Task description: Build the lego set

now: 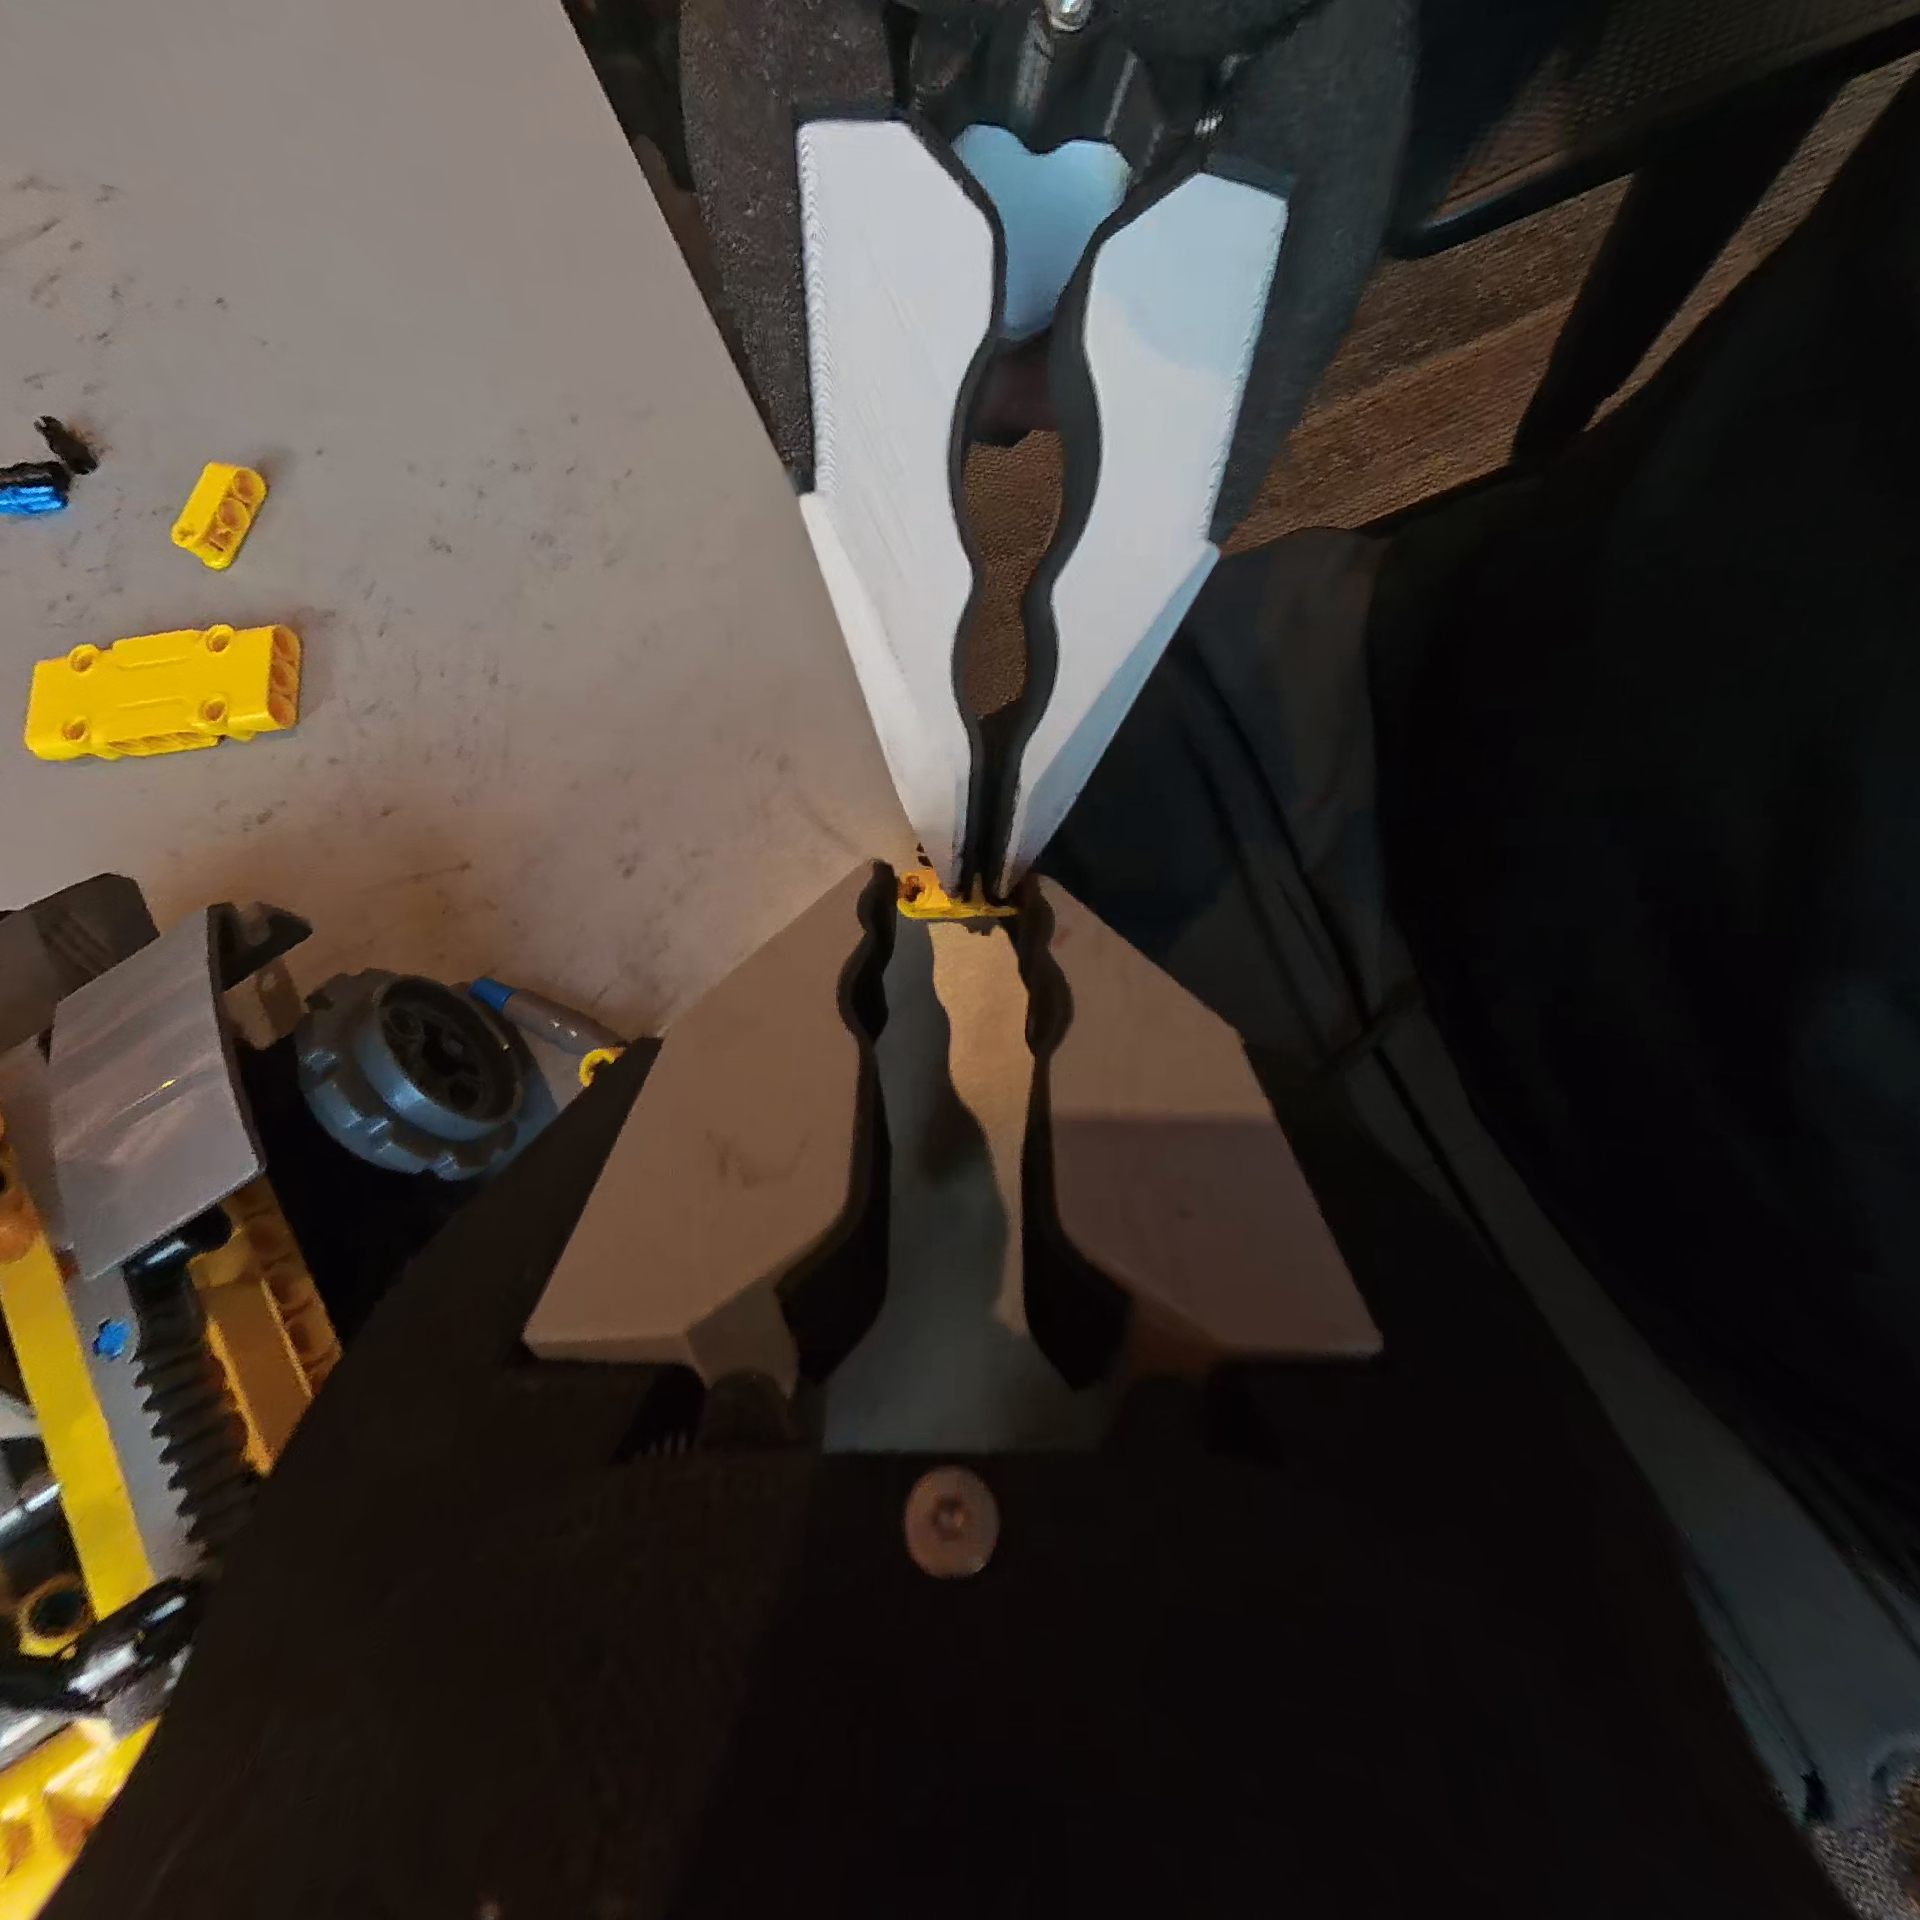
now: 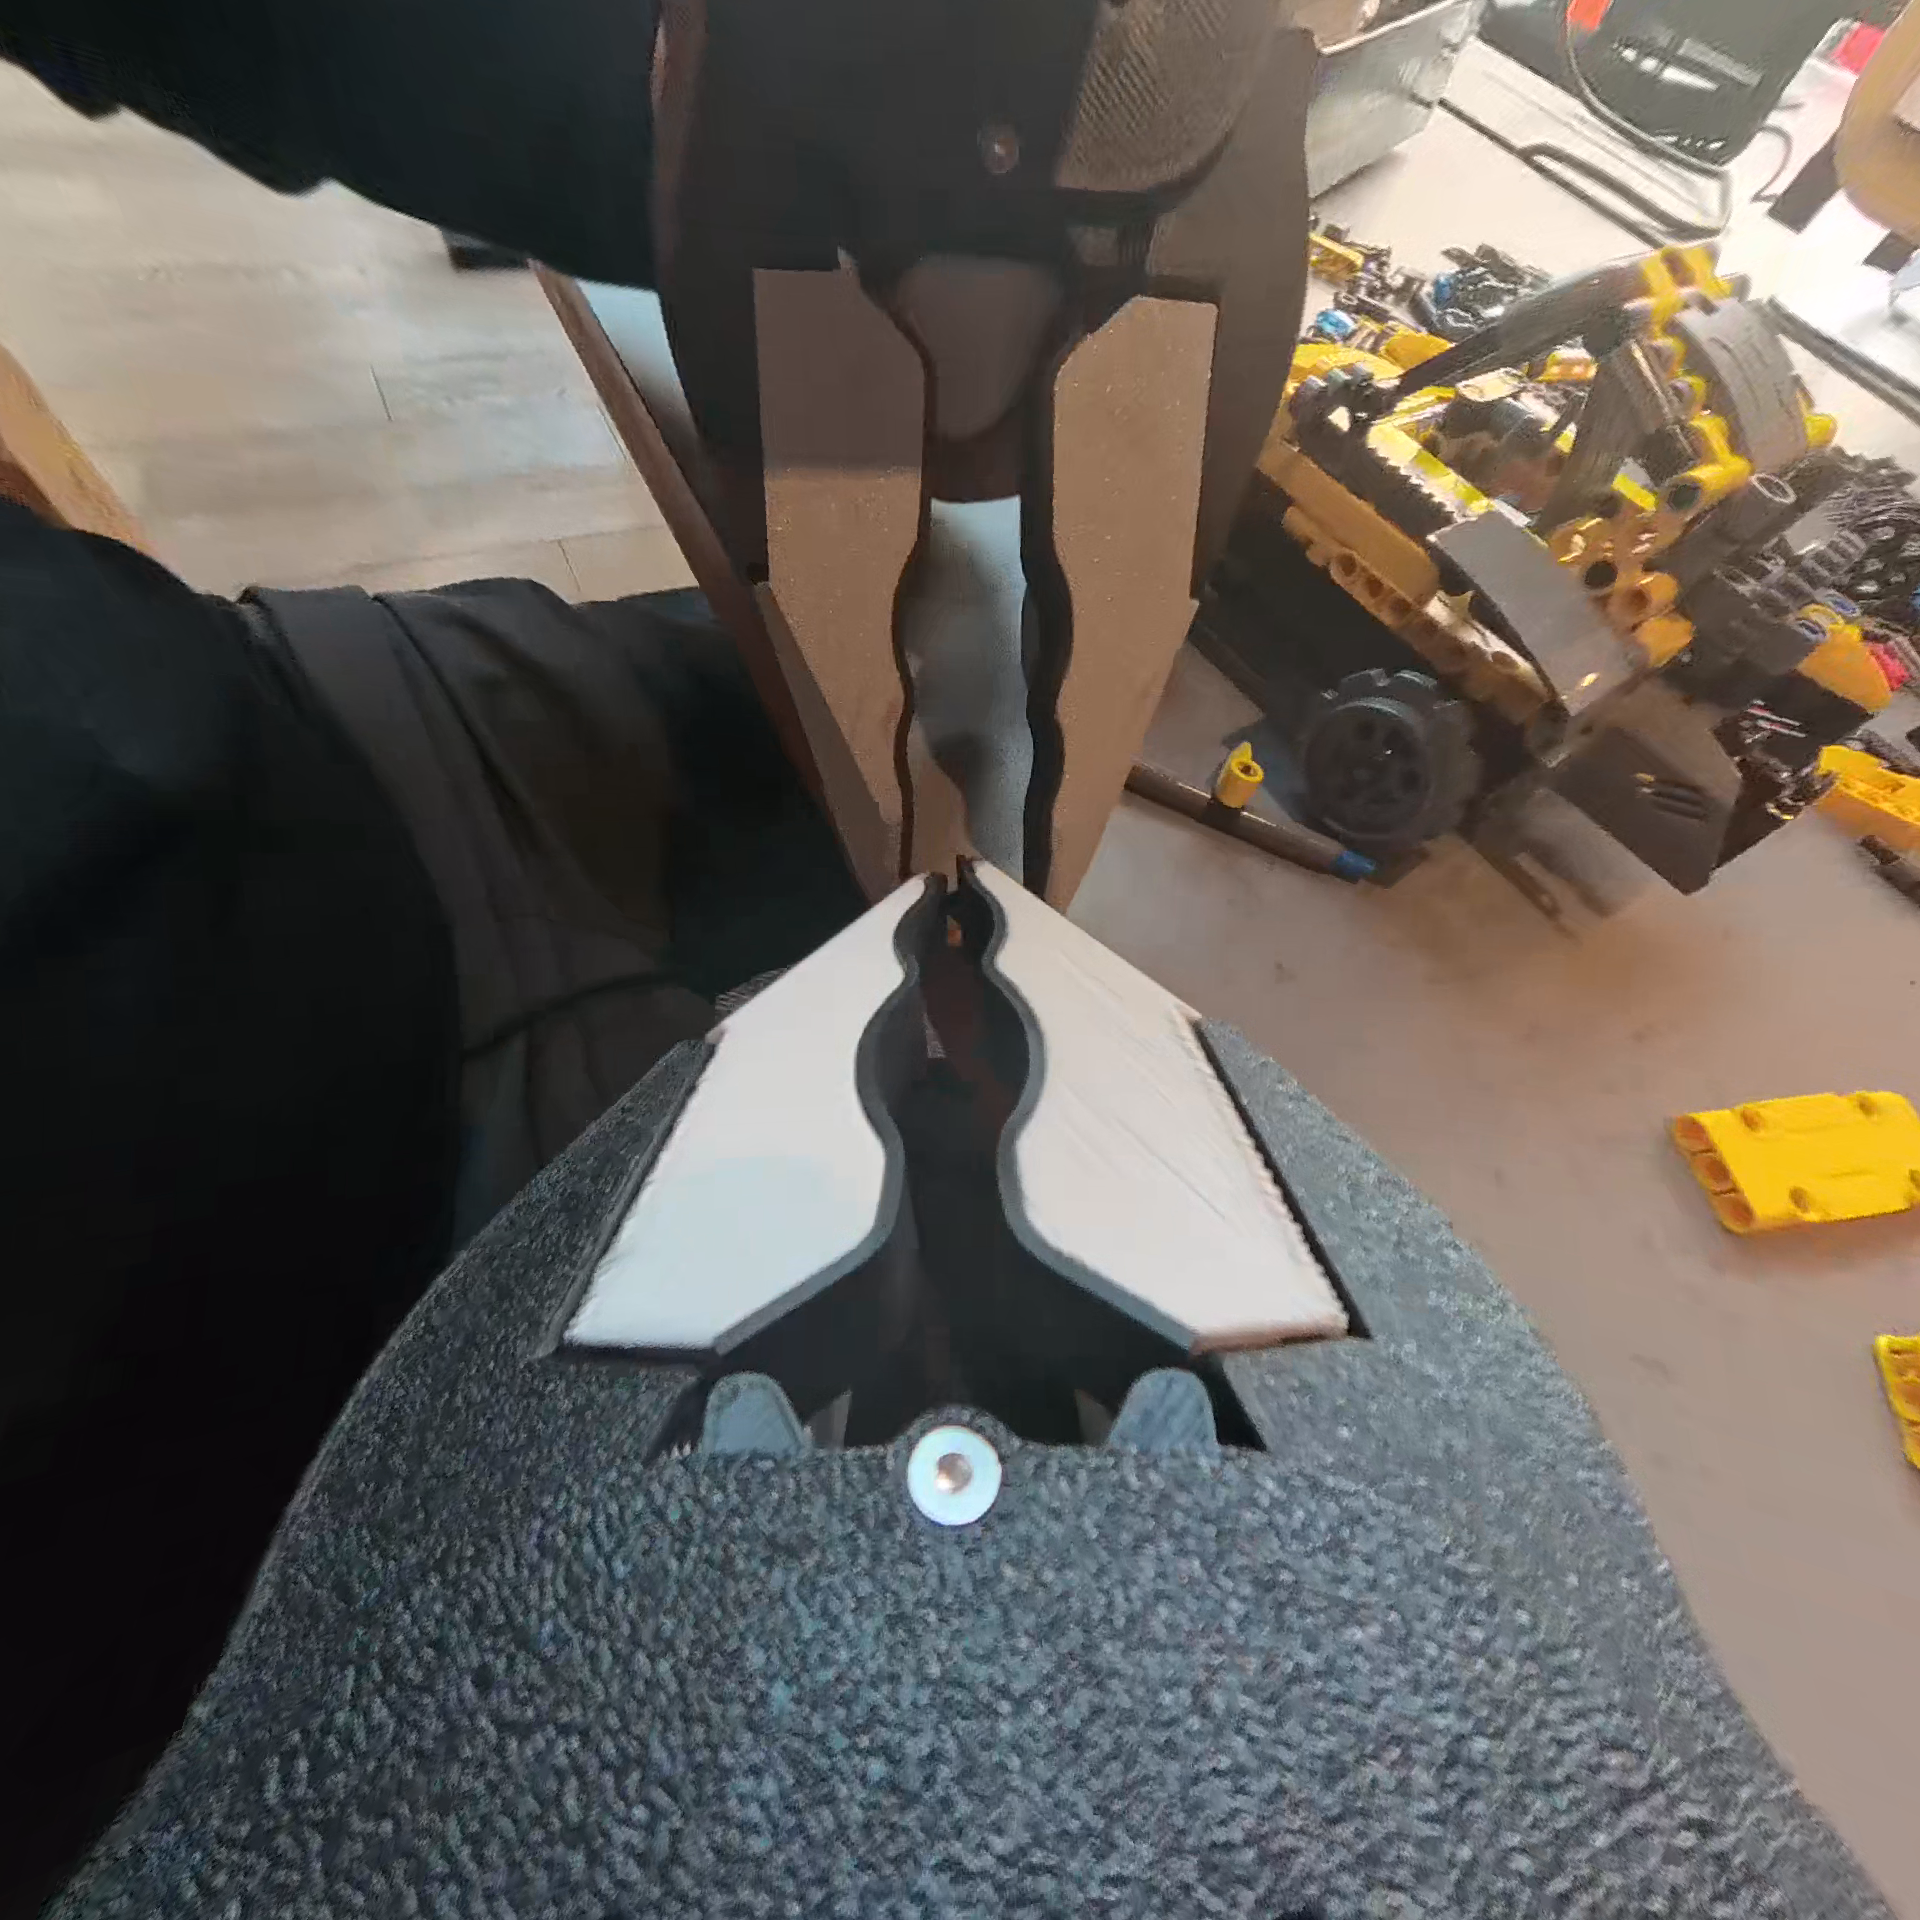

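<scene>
While the two grippers meet tip to tip over the counter (image 1: 416, 260) edge, the right gripper (image 1: 982, 883) is closed on a small yellow piece (image 1: 951, 902). The left gripper (image 1: 956, 914) stands narrow around that piece; whether it pinches it, I cannot tell. A yellow toy vehicle (image 2: 1538, 623) stands unfinished, with a yellow panel (image 1: 166, 691) loose on the pale scuffed counter.

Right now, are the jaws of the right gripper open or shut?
Shut. In the left wrist view the right gripper comes in from the top, its white fingers pinched together on a small yellow plastic connector piece.
</scene>
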Demonstrator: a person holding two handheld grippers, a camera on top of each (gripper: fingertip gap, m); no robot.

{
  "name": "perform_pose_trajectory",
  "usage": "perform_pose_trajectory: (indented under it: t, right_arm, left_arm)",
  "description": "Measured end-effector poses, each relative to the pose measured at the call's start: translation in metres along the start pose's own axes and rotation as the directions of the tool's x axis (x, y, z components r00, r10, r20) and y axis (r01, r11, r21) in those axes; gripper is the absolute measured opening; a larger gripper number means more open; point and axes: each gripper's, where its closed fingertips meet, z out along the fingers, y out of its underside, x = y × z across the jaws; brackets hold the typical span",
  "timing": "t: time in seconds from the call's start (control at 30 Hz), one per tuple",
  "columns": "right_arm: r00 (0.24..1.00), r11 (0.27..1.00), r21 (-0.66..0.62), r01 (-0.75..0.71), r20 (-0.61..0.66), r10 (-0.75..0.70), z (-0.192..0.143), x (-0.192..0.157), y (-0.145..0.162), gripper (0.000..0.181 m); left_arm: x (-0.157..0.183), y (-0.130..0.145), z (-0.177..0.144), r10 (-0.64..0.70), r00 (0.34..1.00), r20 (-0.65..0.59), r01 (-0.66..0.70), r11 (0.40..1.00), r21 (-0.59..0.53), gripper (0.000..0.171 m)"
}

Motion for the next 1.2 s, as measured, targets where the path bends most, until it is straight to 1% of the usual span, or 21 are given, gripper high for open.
perform_pose_trajectory:
  t: [0.1,0.2,0.3,0.4,0.47,0.53,0.6,0.67,0.73,0.8,1.0,1.1,1.2]
  right_arm:
    - [0.998,0.999,0.023,0.042,-0.041,-0.041,-0.002,0.004,0.001,0.003]
    - [0.996,0.997,0.049,0.051,-0.075,-0.047,-0.008,0.01,0.005,0.004]
    - [0.998,0.995,0.097,0.013,-0.064,-0.006,-0.013,0.013,0.007,0.003]
    - [0.992,0.987,0.116,-0.113,-0.035,0.118,-0.014,0.023,0.006,0.003]
    - [0.973,0.958,0.169,-0.23,0.008,0.232,-0.018,0.03,-0.002,0.003]
    - [0.941,0.921,0.192,-0.339,0.059,0.334,-0.02,0.036,-0.005,0.003]
    - [0.886,0.864,0.204,-0.461,0.154,0.437,-0.022,0.034,-0.008,0.004]
    - [0.809,0.791,0.206,-0.576,0.278,0.518,-0.024,0.027,-0.015,0.004]
    - [0.75,0.734,0.202,-0.648,0.335,0.57,-0.024,0.027,-0.017,0.004]
    - [0.742,0.72,0.212,-0.661,0.328,0.585,-0.024,0.032,-0.015,0.003]
    - [0.756,0.722,0.235,-0.651,0.291,0.587,-0.024,0.037,-0.015,0.004]
    - [0.769,0.724,0.265,-0.637,0.279,0.575,-0.026,0.037,-0.019,0.003]
    - [0.771,0.72,0.279,-0.636,0.279,0.573,-0.026,0.038,-0.022,0.004]
  left_arm:
    - [-0.002,0.001,0.0,0.002,1.0,0.019,-0.002,1.0,-0.004,0.021]
    - [-0.002,0.001,-0.001,-0.003,1.0,0.023,0.003,1.0,0.001,0.021]
    - [-0.007,0.002,-0.002,-0.024,0.999,0.043,0.024,1.0,0.015,0.021]
    - [-0.013,0.002,-0.002,-0.065,0.996,0.064,0.064,0.997,0.031,0.021]
    - [-0.017,0.002,-0.001,-0.098,0.992,0.084,0.096,0.995,0.028,0.021]
    - [-0.019,0.002,-0.001,-0.106,0.988,0.109,0.104,0.994,0.023,0.022]
    - [-0.019,0.002,-0.001,-0.103,0.986,0.133,0.101,0.995,0.025,0.021]
    - [-0.019,0.003,-0.001,-0.124,0.982,0.142,0.12,0.992,0.034,0.021]
    - [-0.02,0.004,-0.002,-0.152,0.978,0.142,0.147,0.988,0.045,0.022]
    - [-0.02,0.005,-0.003,-0.167,0.975,0.144,0.162,0.986,0.049,0.023]
    - [-0.02,0.008,-0.006,-0.17,0.974,0.152,0.165,0.985,0.046,0.024]
    - [-0.019,0.007,-0.007,-0.163,0.972,0.17,0.16,0.987,0.03,0.024]
    - [-0.023,0.001,-0.01,-0.175,0.96,0.217,0.173,0.985,0.03,0.023]
